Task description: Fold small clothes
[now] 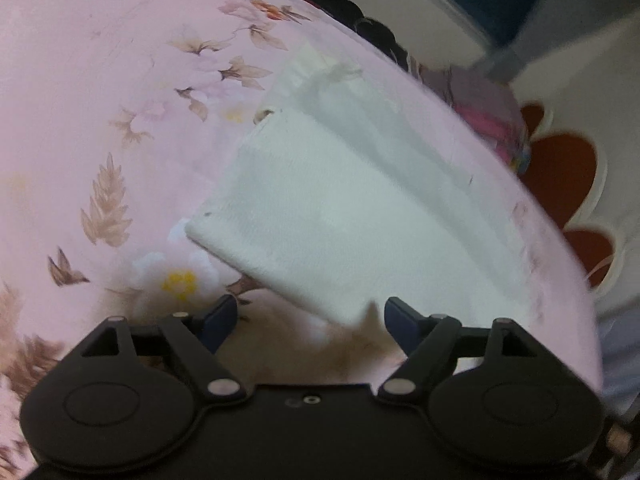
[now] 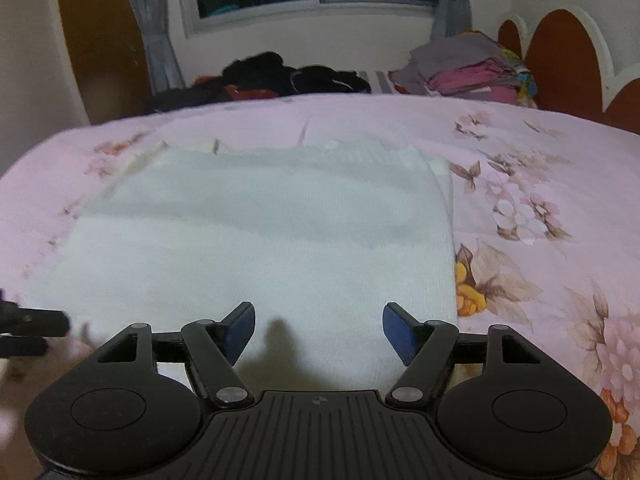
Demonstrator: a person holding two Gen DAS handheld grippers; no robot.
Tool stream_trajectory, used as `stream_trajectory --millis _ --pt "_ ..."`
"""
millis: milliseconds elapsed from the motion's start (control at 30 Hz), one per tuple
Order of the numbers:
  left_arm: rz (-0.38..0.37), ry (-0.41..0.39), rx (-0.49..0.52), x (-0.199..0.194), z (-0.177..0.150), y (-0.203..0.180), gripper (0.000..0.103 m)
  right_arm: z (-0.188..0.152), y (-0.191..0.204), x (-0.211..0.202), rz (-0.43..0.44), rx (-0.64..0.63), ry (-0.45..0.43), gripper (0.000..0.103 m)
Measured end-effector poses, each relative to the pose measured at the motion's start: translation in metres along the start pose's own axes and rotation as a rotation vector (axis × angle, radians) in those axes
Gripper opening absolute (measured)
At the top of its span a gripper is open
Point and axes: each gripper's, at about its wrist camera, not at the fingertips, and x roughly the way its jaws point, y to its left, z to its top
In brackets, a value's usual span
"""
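White cloth (image 2: 256, 240) looks folded at least once already, lying flat on the pink floral bed (image 2: 540, 152). Prob. one more fold left, can't be sure. Your right tool (image 2: 319, 330) hangs spread wide over its near edge, gripping nothing. Your left tool (image 1: 311, 320) is also wide, empty, just off the cloth's near corner.

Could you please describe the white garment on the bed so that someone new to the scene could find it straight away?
Start with the pink floral bedspread that covers the bed. Near its front edge, just ahead of the right gripper, lies the white garment, flat and already folded over. It is the only plain white piece; the dark clothes and the stack of folded clothes sit at the far side.
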Motion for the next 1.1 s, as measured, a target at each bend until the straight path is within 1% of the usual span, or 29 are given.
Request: stream_trajectory --millis 67,167,233,333,400,500,600,633,667,700,767,867,933,967,1033,1100 --pt "-0.031 -0.020 -0.050 0.003 0.001 0.004 0.080 0.006 0.005 -0.001 0.020 -0.018 -0.011 0.070" --pt "-0.076 -0.041 -0.071 0.011 0.005 0.004 0.080 0.015 0.016 0.002 0.040 -0.031 -0.016 0.070" --pt "-0.119 -0.053 -0.091 0.017 0.010 0.006 0.080 0.022 0.022 0.007 0.042 -0.035 -0.022 0.070" --pt "-0.190 -0.078 -0.155 0.027 0.019 0.015 0.079 0.034 0.031 0.020 0.036 -0.033 -0.018 0.070" --pt "-0.225 -0.102 -0.173 0.033 0.023 0.020 0.079 0.043 0.039 0.031 0.029 -0.048 -0.016 0.070" --pt "-0.249 -0.134 -0.170 0.039 0.029 0.020 0.079 0.055 0.052 0.054 0.021 -0.068 -0.012 0.070" --pt "-0.263 -0.159 -0.178 0.043 0.034 0.022 0.077 0.059 0.060 0.074 0.006 -0.082 -0.005 0.070" --pt "-0.264 -0.167 -0.182 0.044 0.035 0.022 0.073 0.058 0.063 0.081 -0.012 -0.098 0.004 0.070" --pt "-0.262 -0.173 -0.186 0.043 0.036 0.023 0.067 0.053 0.066 0.091 -0.032 -0.119 0.033 0.070" --pt "-0.259 -0.179 -0.194 0.044 0.038 0.025 0.063 0.048 0.067 0.098 -0.034 -0.131 0.060 0.070" --pt "-0.254 -0.186 -0.223 0.046 0.041 0.032 0.047 0.038 0.069 0.102 -0.046 -0.178 0.033 0.071" --pt "-0.245 -0.198 -0.259 0.048 0.045 0.039 0.035 0.040 0.069 0.102 -0.053 -0.186 0.042 0.071" --pt "-0.233 -0.203 -0.261 0.049 0.046 0.040 0.030 0.041 0.067 0.104 -0.048 -0.170 0.045 0.071" --pt "-0.227 -0.205 -0.257 0.049 0.045 0.040 0.027 0.039 0.066 0.105 -0.049 -0.181 0.040 0.071" --pt "-0.211 -0.206 -0.246 0.047 0.044 0.038 0.023 0.037 0.070 0.105 -0.055 -0.199 0.032 0.072" --pt "-0.208 -0.200 -0.257 0.049 0.047 0.040 0.018 0.037 0.070 0.105 -0.051 -0.188 0.037 0.072"
